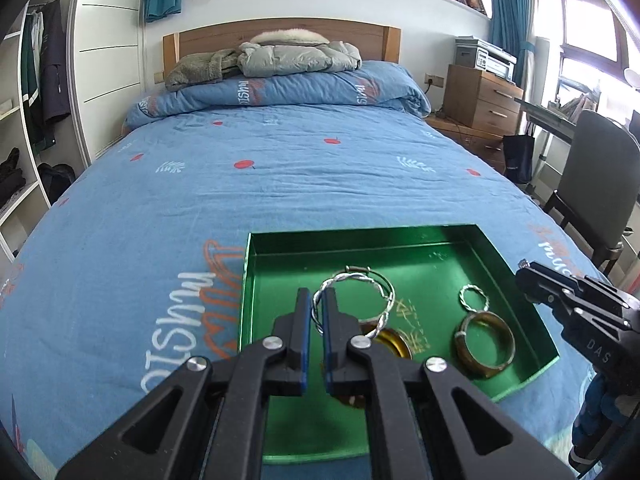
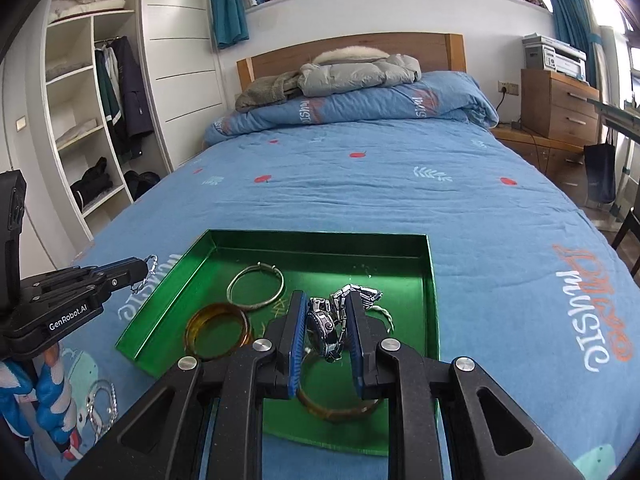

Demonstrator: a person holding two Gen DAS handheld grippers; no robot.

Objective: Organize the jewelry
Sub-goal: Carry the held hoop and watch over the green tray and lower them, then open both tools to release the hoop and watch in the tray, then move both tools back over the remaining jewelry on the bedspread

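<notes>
A green tray (image 1: 360, 236) (image 2: 320, 236) lies on the blue bedspread. My left gripper (image 1: 317, 300) (image 2: 138, 270) is shut on a twisted silver bangle (image 1: 336, 280) (image 2: 149, 271), held just above the tray's left side. Above the tray's right part, my right gripper (image 2: 326, 306) (image 1: 525, 275) is shut on a silver metal watch (image 2: 325, 330). Inside the tray lie a thin silver bangle (image 2: 256, 286), an amber bangle (image 2: 218, 332) (image 1: 484, 344) and a small twisted silver ring (image 1: 474, 298). Another amber bangle (image 2: 340, 410) shows under my right fingers.
Another twisted silver bangle (image 2: 102, 404) lies on the bedspread left of the tray, near a gloved hand (image 2: 48, 392). A folded duvet (image 1: 280, 88) and coats sit at the headboard. A wardrobe stands left, a dresser (image 1: 480, 100) and chair (image 1: 600, 184) right.
</notes>
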